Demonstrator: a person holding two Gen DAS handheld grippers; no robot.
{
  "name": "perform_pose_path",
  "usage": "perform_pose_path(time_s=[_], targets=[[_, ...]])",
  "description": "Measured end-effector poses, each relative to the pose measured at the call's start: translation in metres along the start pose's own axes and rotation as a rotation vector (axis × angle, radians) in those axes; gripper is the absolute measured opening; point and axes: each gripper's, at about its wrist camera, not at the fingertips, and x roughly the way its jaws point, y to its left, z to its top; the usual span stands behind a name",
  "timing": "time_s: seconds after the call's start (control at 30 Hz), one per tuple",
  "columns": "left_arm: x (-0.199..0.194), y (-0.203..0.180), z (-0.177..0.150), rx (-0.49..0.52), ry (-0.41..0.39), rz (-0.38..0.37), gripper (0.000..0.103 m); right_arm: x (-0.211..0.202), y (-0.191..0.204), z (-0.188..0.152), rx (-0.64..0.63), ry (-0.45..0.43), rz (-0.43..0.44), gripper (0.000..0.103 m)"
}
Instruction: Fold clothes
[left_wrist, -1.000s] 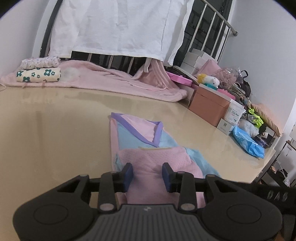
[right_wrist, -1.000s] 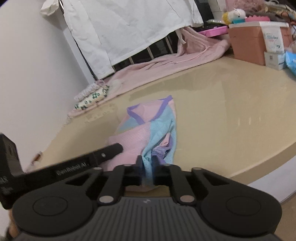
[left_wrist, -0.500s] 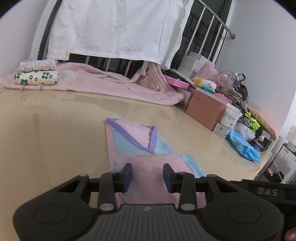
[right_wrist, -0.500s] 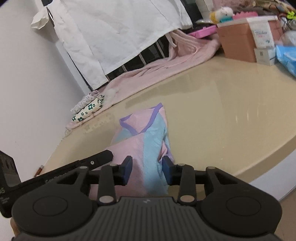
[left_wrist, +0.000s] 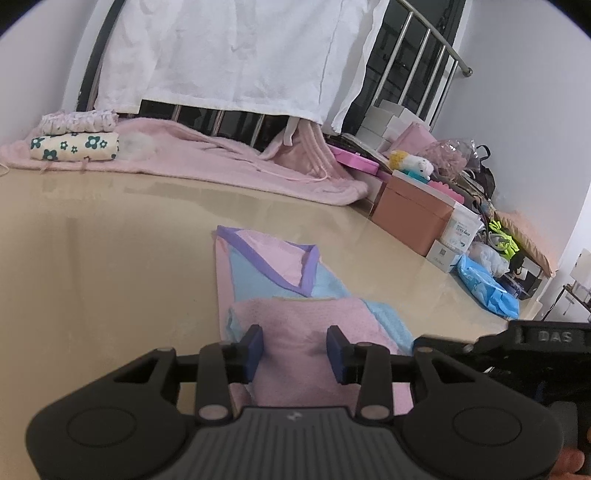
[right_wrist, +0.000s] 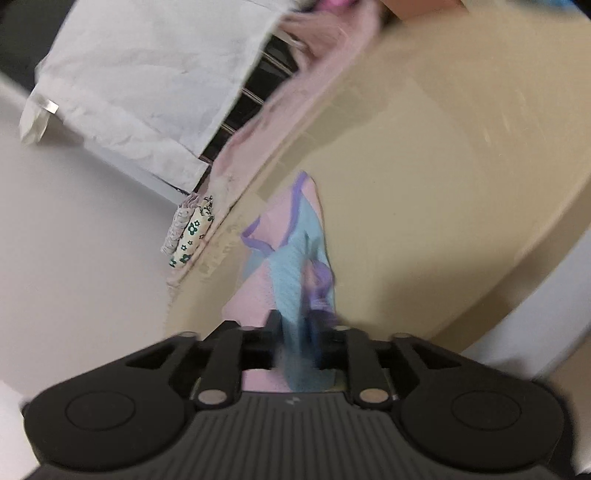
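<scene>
A pink, light-blue and purple-trimmed garment (left_wrist: 269, 280) lies partly folded on the beige table (left_wrist: 110, 258), its pink lower part doubled over toward me. My left gripper (left_wrist: 295, 349) is open just above that pink fold, one finger on each side, gripping nothing. In the right wrist view the picture is tilted and blurred. There the right gripper (right_wrist: 298, 339) has its fingers drawn in on a bunched blue edge of the garment (right_wrist: 291, 258), which fills the gap between them. Part of the right gripper's body shows at the right edge of the left wrist view.
A pink blanket (left_wrist: 221, 162) and a stack of folded clothes (left_wrist: 74, 142) lie along the table's far edge under a hanging white sheet (left_wrist: 240, 55). Boxes (left_wrist: 410, 218) and a blue packet (left_wrist: 484, 284) crowd the right side. The table's rounded edge (right_wrist: 517, 258) runs close on the right.
The right gripper, open half a second ago, has narrowed onto the garment's blue edge and rolled sharply, blurring its view. The left gripper stayed open and barely moved.
</scene>
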Motion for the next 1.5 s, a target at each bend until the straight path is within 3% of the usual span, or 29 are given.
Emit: perform_pose_path(time_s=[0.1, 0.2, 0.27, 0.37, 0.47, 0.57, 0.67, 0.73, 0.8, 0.87, 0.97, 1.03, 1.1, 1.13, 1.17, 1.27, 1.4, 1.5], targets=[[-0.004, 0.002, 0.002, -0.013, -0.014, -0.007, 0.038, -0.003, 0.018, -0.005, -0.164, -0.065, -0.08, 0.035], [-0.005, 0.003, 0.004, -0.011, -0.018, 0.002, 0.038, 0.01, 0.025, -0.007, -0.229, -0.055, -0.132, 0.035], [-0.006, 0.003, 0.002, -0.004, -0.016, 0.007, 0.038, 0.02, 0.026, -0.008, -0.228, -0.032, -0.13, 0.015], [-0.007, 0.005, 0.0, 0.0, -0.011, 0.009, 0.038, 0.022, 0.037, -0.01, -0.276, -0.054, -0.142, 0.01], [-0.006, 0.007, -0.001, -0.011, -0.003, -0.002, 0.038, 0.019, 0.05, -0.011, -0.326, -0.062, -0.099, 0.007], [-0.005, 0.008, -0.001, -0.01, -0.002, 0.001, 0.038, 0.029, 0.026, -0.004, -0.134, 0.013, -0.005, 0.007], [-0.006, 0.009, -0.002, -0.013, 0.001, -0.002, 0.039, 0.036, -0.009, 0.002, 0.061, 0.045, 0.017, 0.007], [-0.006, 0.009, -0.002, -0.012, 0.001, -0.003, 0.041, 0.032, -0.017, 0.004, 0.092, 0.025, 0.016, 0.008], [-0.005, 0.007, -0.001, -0.007, -0.008, 0.007, 0.041, 0.029, -0.007, 0.001, -0.01, 0.002, -0.03, 0.01], [-0.005, 0.005, 0.0, -0.002, -0.017, 0.017, 0.041, 0.025, 0.006, -0.002, -0.117, -0.025, -0.07, 0.021], [-0.009, 0.006, 0.005, -0.012, -0.048, 0.008, 0.041, 0.016, 0.024, -0.001, -0.247, -0.099, -0.11, 0.026], [-0.004, 0.005, 0.009, -0.002, -0.034, 0.01, 0.038, 0.015, 0.036, 0.002, -0.338, -0.134, -0.106, 0.025], [0.005, 0.003, 0.012, 0.022, -0.006, 0.021, 0.034, 0.021, 0.044, 0.007, -0.414, -0.155, -0.113, 0.017], [0.01, 0.002, 0.013, 0.033, 0.008, 0.027, 0.024, 0.028, 0.045, 0.011, -0.437, -0.14, -0.114, 0.009], [0.013, 0.001, 0.013, 0.038, 0.019, 0.033, 0.021, 0.036, 0.043, 0.013, -0.445, -0.106, -0.118, 0.008], [0.02, 0.0, 0.01, 0.029, 0.038, 0.051, 0.022, 0.064, 0.033, 0.017, -0.445, 0.001, -0.145, 0.003], [0.019, 0.002, 0.033, 0.05, 0.039, 0.058, 0.028, 0.071, 0.041, 0.03, -0.508, 0.021, -0.149, 0.002], [0.039, 0.011, 0.077, 0.051, 0.065, 0.183, 0.042, 0.07, 0.05, 0.06, -0.525, 0.017, -0.128, 0.009]])
